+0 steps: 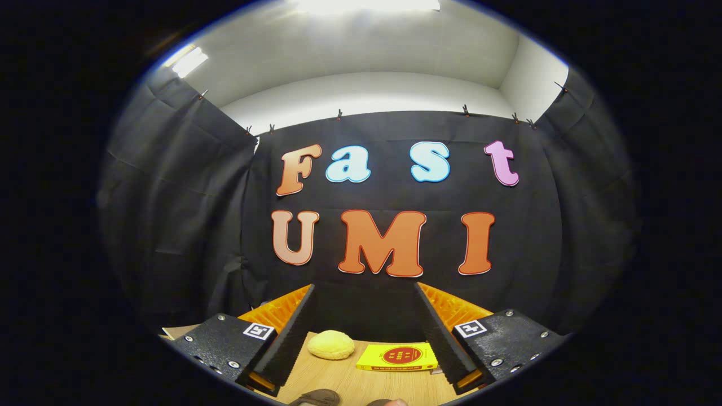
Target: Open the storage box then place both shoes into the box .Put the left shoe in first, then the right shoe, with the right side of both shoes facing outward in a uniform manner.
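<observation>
One shoe beneath open hand-held gripper

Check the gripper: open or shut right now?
Open. The gripper has its fingers spread apart, nothing between them; the wooden table shows through the gap.

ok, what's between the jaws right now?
In the gripper view, the gripper has its jaws open, gripping nothing. Between them on the wooden table lie a bun-shaped lump and a flat yellow packet.
</observation>
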The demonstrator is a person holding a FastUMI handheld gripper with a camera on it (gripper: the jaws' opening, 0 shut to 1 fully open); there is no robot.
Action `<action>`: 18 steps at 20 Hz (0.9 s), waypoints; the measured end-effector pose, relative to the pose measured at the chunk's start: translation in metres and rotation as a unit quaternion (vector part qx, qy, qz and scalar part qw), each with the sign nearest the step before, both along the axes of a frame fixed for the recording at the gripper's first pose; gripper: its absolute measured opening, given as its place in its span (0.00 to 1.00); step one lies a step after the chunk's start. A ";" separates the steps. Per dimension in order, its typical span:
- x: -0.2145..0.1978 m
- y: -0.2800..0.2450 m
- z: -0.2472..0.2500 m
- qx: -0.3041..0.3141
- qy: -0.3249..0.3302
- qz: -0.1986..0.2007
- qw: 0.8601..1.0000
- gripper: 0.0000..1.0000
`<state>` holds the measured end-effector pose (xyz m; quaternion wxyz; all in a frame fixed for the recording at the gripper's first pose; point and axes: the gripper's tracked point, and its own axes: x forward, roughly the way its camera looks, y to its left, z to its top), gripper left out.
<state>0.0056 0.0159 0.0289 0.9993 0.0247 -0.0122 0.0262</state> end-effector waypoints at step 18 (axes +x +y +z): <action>0.006 0.032 -0.028 0.041 0.059 0.034 0.997 1.00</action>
